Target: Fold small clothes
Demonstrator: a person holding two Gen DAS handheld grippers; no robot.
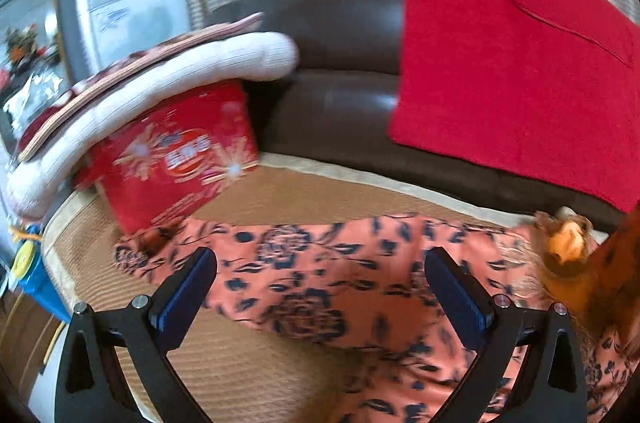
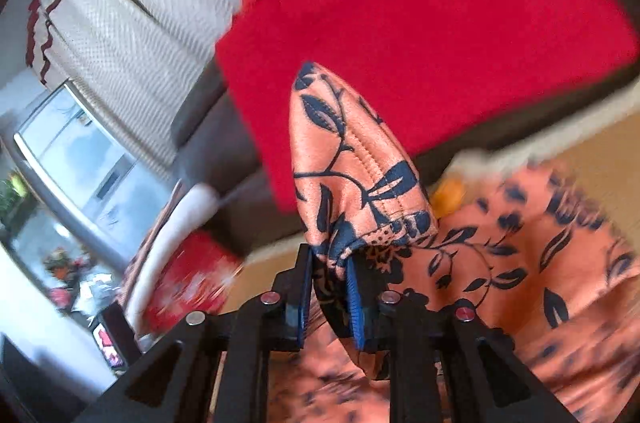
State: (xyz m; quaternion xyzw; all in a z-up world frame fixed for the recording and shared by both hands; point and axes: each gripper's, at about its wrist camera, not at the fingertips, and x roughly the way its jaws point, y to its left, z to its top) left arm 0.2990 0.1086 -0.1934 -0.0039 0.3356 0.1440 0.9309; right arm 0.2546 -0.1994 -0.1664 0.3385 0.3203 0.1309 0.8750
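Observation:
An orange garment with dark blue flowers (image 1: 304,307) lies spread on a tan woven mat (image 1: 240,363). My left gripper (image 1: 320,255) hovers over its near edge, open, its blue pads wide apart and nothing pinched between them. In the right wrist view my right gripper (image 2: 330,257) is shut on a stitched hem of the same garment (image 2: 344,151). The hem stands up in a fold above the fingers, and the rest of the cloth trails down to the right.
A dark brown leather sofa (image 1: 340,43) runs behind the mat, with a red cloth (image 1: 500,63) draped over it. A red printed box (image 1: 180,159) under folded white fabric (image 1: 160,83) stands at the left. A blurred orange object (image 1: 568,243) sits at the right.

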